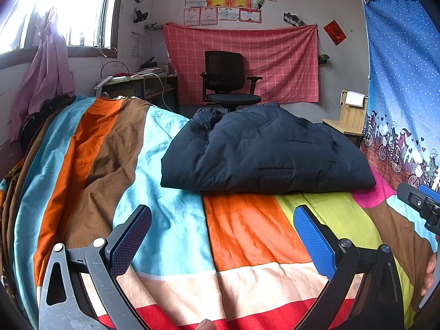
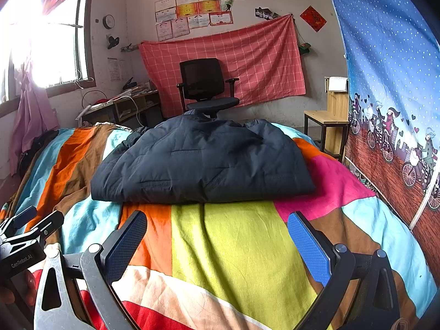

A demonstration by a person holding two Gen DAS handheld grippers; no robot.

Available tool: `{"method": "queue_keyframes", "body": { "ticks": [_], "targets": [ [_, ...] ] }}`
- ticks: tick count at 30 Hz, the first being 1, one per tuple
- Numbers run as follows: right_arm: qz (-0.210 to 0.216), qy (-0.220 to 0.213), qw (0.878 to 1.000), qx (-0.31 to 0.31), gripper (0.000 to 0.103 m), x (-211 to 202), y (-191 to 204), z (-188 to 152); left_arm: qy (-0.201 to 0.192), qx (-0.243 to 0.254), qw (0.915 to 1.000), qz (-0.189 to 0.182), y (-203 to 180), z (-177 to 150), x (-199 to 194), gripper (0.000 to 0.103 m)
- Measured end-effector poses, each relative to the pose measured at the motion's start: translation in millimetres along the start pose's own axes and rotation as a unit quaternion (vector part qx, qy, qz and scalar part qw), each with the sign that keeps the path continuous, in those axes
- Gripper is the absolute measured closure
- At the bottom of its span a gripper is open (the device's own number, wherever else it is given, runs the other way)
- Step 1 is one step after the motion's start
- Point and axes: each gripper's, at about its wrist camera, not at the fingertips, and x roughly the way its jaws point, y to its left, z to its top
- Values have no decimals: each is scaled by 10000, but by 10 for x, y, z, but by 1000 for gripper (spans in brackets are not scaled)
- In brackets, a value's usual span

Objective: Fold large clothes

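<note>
The patchwork bedspread (image 1: pixel 176 228) is spreading right under both cameras, its bright colour blocks covering the whole bed. On it, well ahead of the claws, the dark navy padded jacket (image 2: pixel 203 162) is lying folded into a thick bundle, with the black office chair (image 2: pixel 205 85) standing behind it against the pink checked cloth (image 1: pixel 275 60). The left gripper (image 1: pixel 222 236) and the right gripper (image 2: pixel 217 242) are both hovering above the spread with their blue-padded fingers wide apart, gripping nothing and touching no cloth.
</note>
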Motion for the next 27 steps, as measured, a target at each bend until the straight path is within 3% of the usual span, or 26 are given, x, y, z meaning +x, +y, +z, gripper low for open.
{"method": "queue_keyframes", "body": {
  "ticks": [7, 14, 27],
  "targets": [
    [5, -4, 10000, -5, 0, -2, -6, 1, 64, 24, 10000, -51, 18, 6, 2, 2],
    [4, 1, 10000, 1, 0, -3, -3, 1, 37, 107, 9996, 258, 25, -14, 0, 2],
    [3, 5, 10000, 11, 0, -4, 0, 6, 18, 142, 9996, 260, 61, -46, 30, 2]
  ]
}}
